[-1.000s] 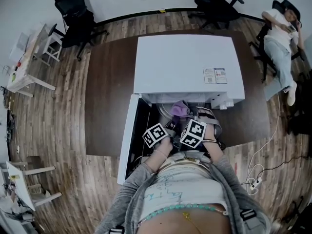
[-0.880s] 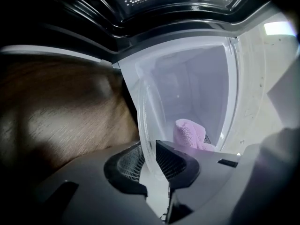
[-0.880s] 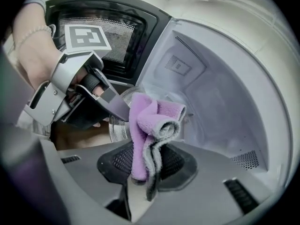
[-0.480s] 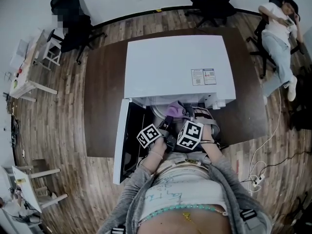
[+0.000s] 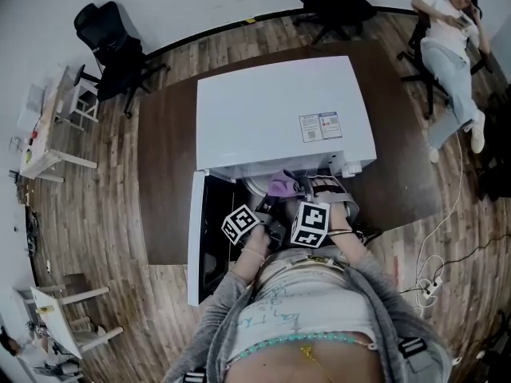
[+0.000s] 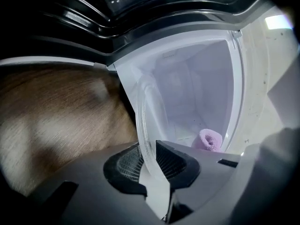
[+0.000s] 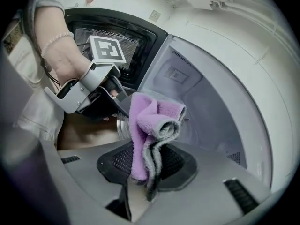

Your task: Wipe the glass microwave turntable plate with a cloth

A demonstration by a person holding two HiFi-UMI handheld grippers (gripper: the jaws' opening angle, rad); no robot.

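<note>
Cloth (image 7: 143, 125) stays in right gripper (image 7: 146, 170), plate (image 6: 149, 118) in left gripper (image 6: 150, 165).

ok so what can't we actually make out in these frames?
- Left gripper view: lower edge of the glass plate, hidden by the jaws of the left gripper clamping it.
- Right gripper view: most of the plate, behind the cloth held in the right gripper.
- Head view: whether cloth touches plate, hidden by both grippers; microwave label print, too small.
</note>
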